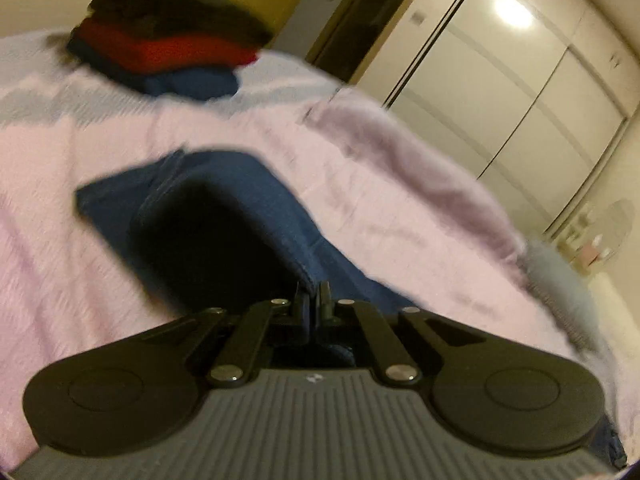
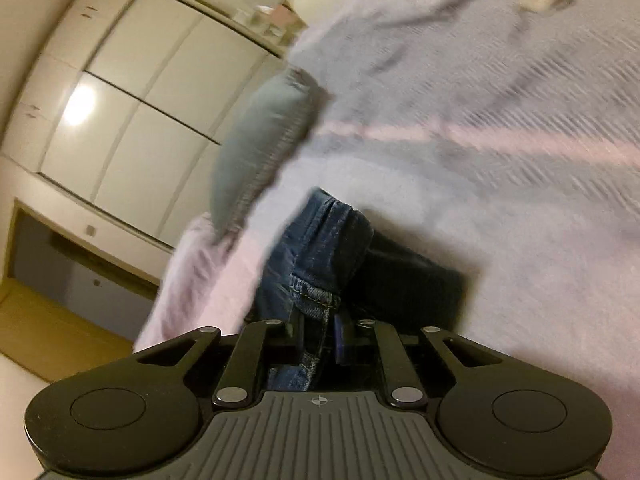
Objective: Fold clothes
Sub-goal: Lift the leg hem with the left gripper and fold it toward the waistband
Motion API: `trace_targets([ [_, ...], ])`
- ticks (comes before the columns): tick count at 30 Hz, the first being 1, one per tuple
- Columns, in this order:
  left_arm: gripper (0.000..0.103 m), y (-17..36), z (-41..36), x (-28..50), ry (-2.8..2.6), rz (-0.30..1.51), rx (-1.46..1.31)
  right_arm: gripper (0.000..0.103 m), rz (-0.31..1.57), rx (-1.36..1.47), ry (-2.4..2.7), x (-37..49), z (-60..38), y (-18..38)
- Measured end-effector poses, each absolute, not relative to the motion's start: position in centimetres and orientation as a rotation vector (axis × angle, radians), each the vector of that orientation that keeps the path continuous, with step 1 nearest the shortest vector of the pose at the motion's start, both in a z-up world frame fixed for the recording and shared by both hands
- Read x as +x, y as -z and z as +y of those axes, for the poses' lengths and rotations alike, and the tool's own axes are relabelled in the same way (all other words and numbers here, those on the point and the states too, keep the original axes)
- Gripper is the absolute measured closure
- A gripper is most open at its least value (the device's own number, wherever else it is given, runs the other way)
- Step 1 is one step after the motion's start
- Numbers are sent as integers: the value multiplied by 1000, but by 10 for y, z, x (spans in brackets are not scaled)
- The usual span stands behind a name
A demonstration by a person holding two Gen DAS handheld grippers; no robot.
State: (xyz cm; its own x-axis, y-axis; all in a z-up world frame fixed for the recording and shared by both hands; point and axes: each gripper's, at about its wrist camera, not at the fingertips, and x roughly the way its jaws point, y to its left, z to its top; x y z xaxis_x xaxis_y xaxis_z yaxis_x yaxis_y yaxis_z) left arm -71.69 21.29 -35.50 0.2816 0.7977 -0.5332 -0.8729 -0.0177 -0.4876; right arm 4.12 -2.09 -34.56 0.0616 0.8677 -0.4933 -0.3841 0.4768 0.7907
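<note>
Both wrist cameras sit low and close over the bed (image 1: 360,184), each peering past its own tongs, sharing the jeans (image 1: 248,184) at 12 o'clock and the wardrobe (image 2: 132,100) beyond.

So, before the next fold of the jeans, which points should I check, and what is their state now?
1. Left hand-held gripper shut on the blue denim jeans: ok.
2. Right hand-held gripper shut on the jeans' stitched edge: ok.
3. Jeans lie flat, without wrinkles: not ok, they are bunched.
4. Stack of folded dark, red and blue clothes apart from the jeans: ok.
5. Pink bedspread smooth under the jeans: cannot tell.
</note>
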Motion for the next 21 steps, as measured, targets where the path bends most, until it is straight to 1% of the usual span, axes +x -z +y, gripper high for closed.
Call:
trace_targets([
  [2,103,367,212,-720,-1344,106,-929,91,1200,544,-981,40,-25,363],
  [4,102,363,213,-721,-1339,84,-918,91,1174,579,-999,38,-28,359],
  [8,103,349,211,-714,-1341,112,-831,91,1133,569,-1020,37,-27,348],
  [12,102,347,205,-717,-1341,84,-841,91,1118,599,-1027,35,-35,340],
  [18,102,356,208,-714,-1355,110,-853,91,1188,536,-973,46,-23,357],
  [21,102,348,204,-713,-1343,94,-807,91,1156,554,-1000,47,-21,349],
])
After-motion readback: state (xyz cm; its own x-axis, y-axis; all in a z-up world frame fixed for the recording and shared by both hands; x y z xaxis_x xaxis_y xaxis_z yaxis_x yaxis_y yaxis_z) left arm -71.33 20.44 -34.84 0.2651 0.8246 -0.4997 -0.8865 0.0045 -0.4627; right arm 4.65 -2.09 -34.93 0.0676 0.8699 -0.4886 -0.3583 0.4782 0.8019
